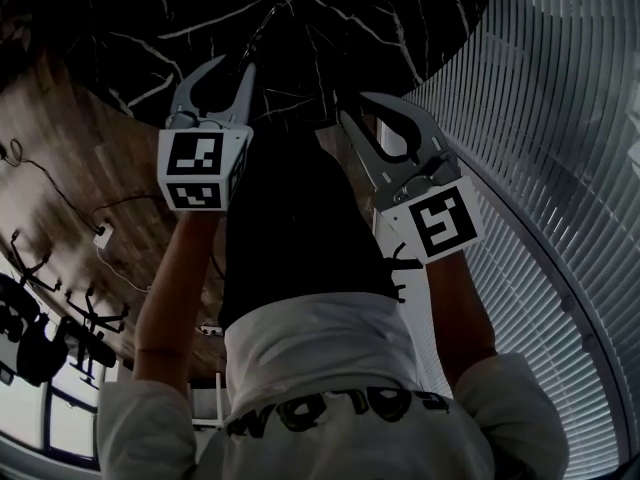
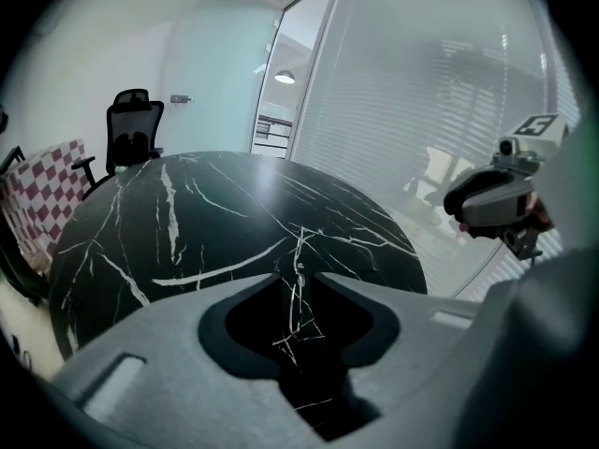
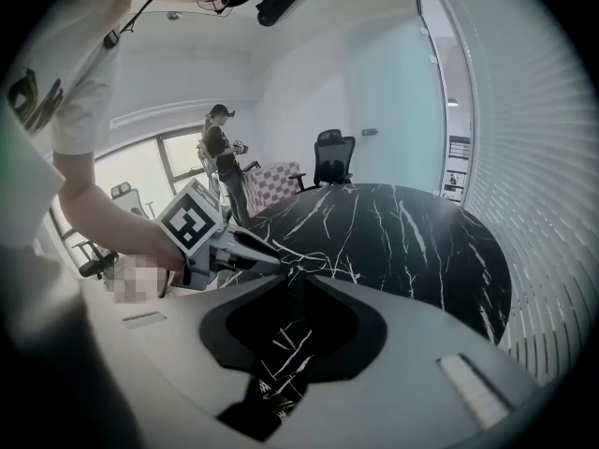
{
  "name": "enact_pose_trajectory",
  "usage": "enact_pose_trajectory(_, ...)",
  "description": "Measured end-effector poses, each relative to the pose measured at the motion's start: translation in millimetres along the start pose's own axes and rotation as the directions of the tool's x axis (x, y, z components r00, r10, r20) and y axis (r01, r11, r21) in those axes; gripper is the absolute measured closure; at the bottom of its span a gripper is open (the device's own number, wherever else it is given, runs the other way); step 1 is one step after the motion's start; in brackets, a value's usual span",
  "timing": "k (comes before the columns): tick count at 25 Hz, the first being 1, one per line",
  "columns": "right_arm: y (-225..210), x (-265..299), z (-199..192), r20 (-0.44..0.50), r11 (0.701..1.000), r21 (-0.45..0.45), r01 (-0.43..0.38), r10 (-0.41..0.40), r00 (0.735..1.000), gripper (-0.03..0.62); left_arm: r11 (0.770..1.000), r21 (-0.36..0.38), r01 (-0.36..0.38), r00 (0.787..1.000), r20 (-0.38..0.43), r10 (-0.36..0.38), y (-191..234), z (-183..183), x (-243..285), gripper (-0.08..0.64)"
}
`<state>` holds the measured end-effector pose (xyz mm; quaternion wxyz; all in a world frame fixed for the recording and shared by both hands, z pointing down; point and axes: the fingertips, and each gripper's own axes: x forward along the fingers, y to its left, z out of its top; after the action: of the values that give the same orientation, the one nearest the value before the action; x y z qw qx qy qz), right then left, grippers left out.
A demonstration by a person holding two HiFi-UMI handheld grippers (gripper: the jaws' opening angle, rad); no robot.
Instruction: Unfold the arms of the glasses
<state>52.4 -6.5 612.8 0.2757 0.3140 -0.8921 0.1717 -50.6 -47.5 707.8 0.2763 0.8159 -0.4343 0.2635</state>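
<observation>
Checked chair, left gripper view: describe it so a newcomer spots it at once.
Start at the round black marble table and go past its far left edge. Two chairs stand there; the checked chair is the left one, red-and-white patterned, unlike the plain black office chair.

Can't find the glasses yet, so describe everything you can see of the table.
The table is round, its glossy black top veined with white like marble. It stands level beside a slatted wall, an office chair at its far edge. The left claw and right claw hang over it; nothing lying on it can be made out.
</observation>
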Motion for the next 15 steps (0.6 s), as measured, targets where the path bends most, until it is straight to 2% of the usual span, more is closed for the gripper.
enact_pose_trajectory(3,2,-13,20,0.033,1.000,-0.024,0.010,-0.010,0.999,0.535,1.000,-0.006,-0.026,0.999,0.023,0.026,-1,15,-23,0.462)
enact_pose_trajectory(7,4,-37,63,0.095,0.999,-0.045,0.030,-0.026,0.995,0.545,1.000,-0.023,-0.018,0.996,0.084,0.020,-20,53,-71,0.462)
enact_pose_trajectory(10,1,-55,104,0.184,0.997,-0.059,0.052,-0.041,0.982,0.546,0.999,-0.020,0.033,0.987,0.160,-0.030,-44,92,-102,0.463)
enact_pose_trajectory(12,2,-72,122,0.218,0.997,-0.029,0.065,-0.058,0.974,0.546,0.997,-0.035,0.075,0.980,0.186,-0.067,-66,111,-123,0.463)
enact_pose_trajectory(15,0,-93,148,0.258,0.997,0.015,0.075,-0.077,0.963,0.546,0.995,-0.027,0.099,0.967,0.238,-0.090,-85,143,-147,0.463)
